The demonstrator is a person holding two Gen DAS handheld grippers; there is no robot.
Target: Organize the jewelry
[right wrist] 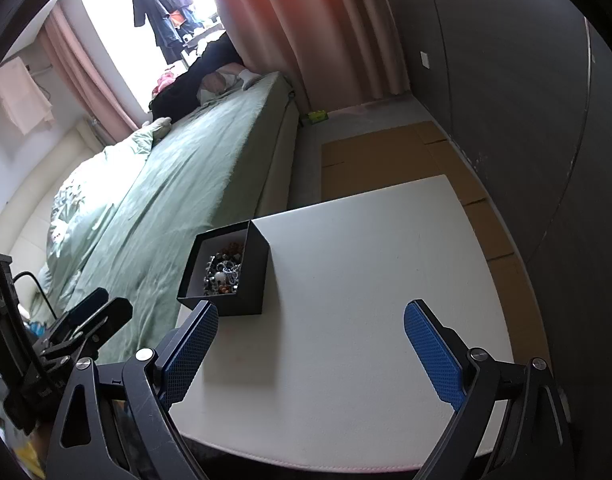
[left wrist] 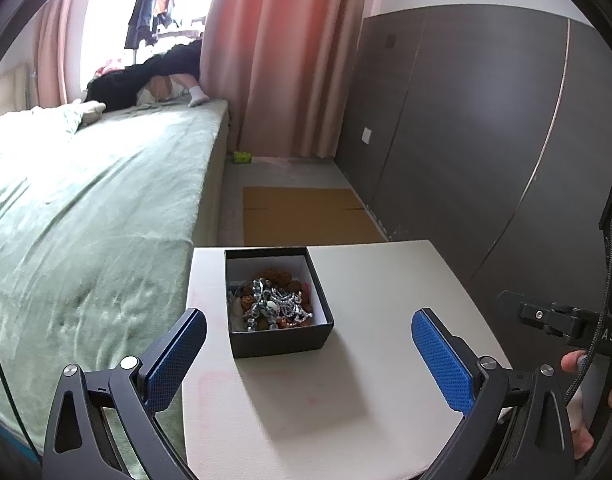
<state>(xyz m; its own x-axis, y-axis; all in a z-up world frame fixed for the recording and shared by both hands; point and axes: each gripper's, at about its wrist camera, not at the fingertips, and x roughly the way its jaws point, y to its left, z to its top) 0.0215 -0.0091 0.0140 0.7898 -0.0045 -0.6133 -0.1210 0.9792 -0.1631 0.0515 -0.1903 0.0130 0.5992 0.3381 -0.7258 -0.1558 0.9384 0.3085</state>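
A small black box [left wrist: 280, 340] with a white inside stands on the white table [left wrist: 385, 304] near its far left corner. It holds a tangled heap of jewelry [left wrist: 272, 300]: silver chains, brown beads and a pale bead. My left gripper [left wrist: 307, 320] is open and empty, its blue pads wide apart just in front of the box. In the right wrist view the same box [right wrist: 242, 280] and jewelry [right wrist: 222, 272] sit at the table's left edge. My right gripper [right wrist: 309, 316] is open and empty, to the right of the box.
A bed with a green cover [left wrist: 94, 200] runs along the table's left side. A dark grey wardrobe wall [left wrist: 485, 128] stands on the right. Flat cardboard [left wrist: 306, 216] lies on the floor beyond the table. Pink curtains [left wrist: 290, 52] hang at the back.
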